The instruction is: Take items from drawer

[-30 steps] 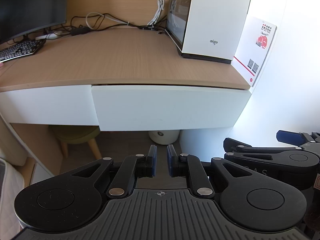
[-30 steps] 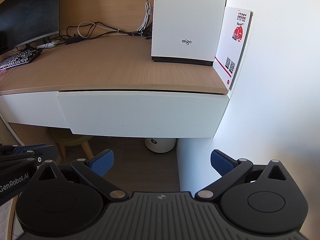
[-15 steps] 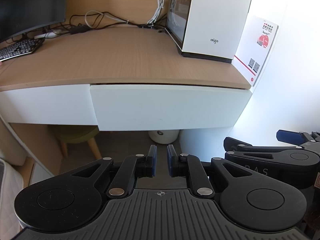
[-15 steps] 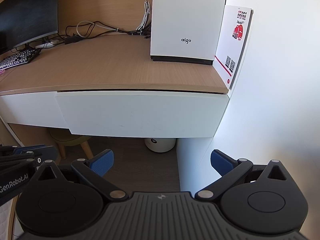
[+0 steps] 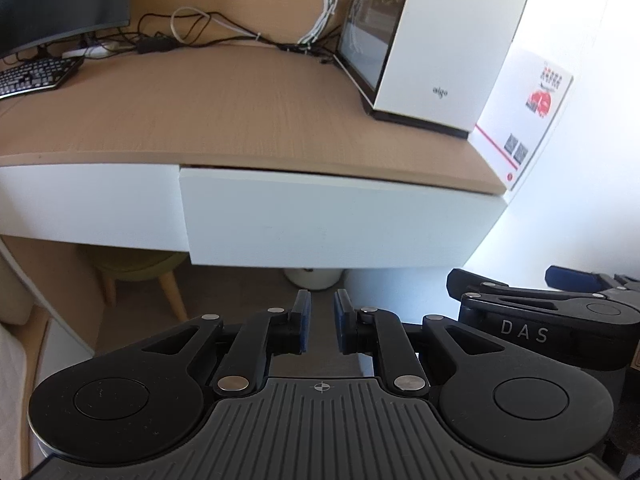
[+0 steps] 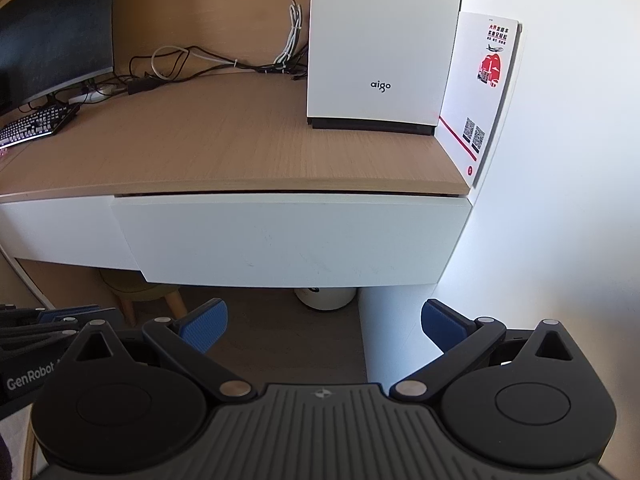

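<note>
1. Below the desk edge, at 12 o'clock from both cameras, sat the white drawer (image 6: 292, 240); its front stood slightly proud of the neighbouring white panel (image 5: 88, 200), a thin dark gap under the desktop. Contents hidden.
2. Left gripper (image 5: 322, 326) hung in front of and below the drawer, pads drawn close with only a narrow slit between them, nothing held. Blue fingertips (image 5: 303, 320) pointed toward the drawer's lower edge, apart from it.
3. Right gripper (image 6: 324, 322) hung beside it, at 3 o'clock in the left view; jaws spread wide, empty, blue pads (image 6: 206, 322) well apart. It too was clear of the drawer front.
4. Wooden desk (image 6: 200, 152) carried a white aigo computer case (image 6: 380, 40) at 1 o'clock, upright, near the right end.
5. White card with red print and QR codes (image 6: 480, 92) leaned between the case and the wall, at 2 o'clock.
6. Tangle of cables (image 5: 200, 32) lay along the back of the desk at 11 o'clock; a keyboard (image 5: 34, 74) and dark monitor (image 6: 52, 28) at 10 o'clock.
7. Under the desk: a stool with wooden legs (image 5: 168, 288) at 9 o'clock of the left gripper, and a round white object (image 6: 326, 298) on the floor just below the drawer; what it was I could not tell.
</note>
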`<control>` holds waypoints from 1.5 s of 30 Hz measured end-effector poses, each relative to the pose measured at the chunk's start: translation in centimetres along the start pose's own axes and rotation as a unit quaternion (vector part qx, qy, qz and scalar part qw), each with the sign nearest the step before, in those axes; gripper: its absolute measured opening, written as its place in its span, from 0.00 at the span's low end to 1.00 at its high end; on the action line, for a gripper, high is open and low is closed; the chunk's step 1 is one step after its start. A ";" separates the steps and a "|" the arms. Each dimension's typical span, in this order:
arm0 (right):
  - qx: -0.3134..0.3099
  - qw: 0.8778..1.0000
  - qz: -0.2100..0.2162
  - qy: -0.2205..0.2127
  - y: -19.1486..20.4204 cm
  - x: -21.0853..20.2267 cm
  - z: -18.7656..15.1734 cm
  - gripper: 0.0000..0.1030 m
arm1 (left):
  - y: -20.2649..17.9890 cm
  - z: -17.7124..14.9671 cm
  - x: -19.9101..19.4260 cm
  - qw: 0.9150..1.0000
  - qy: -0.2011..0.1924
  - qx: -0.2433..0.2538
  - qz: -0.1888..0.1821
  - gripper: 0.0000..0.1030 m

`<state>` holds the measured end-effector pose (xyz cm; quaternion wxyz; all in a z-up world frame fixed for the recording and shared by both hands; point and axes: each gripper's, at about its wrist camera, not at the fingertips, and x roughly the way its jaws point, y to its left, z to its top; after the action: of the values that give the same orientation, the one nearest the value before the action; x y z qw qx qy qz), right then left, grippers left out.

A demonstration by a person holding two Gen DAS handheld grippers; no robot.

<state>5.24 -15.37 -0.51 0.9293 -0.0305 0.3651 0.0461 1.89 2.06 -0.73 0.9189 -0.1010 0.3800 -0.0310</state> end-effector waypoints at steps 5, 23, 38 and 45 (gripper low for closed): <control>0.009 1.000 -0.009 -0.012 0.6 0.1 0.9 1.00 | 1.8 0.7 0.1 1.000 -0.023 0.002 -0.006 0.15; -0.044 0.998 0.019 -0.029 -0.4 6.7 5.0 1.00 | 10.7 8.0 7.5 0.991 -0.045 -0.111 0.067 0.15; -0.068 0.996 0.064 0.014 0.7 14.0 6.1 1.00 | 15.7 10.5 13.4 0.983 -0.015 -0.178 0.035 0.15; -0.073 0.995 0.064 0.009 1.3 14.8 6.3 1.00 | 15.5 10.1 14.5 0.985 -0.013 -0.172 0.020 0.37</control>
<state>20.12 -12.59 -6.05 0.9164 -0.0758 0.3704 0.1315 19.02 16.89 -7.00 0.8932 -0.2502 0.3697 0.0543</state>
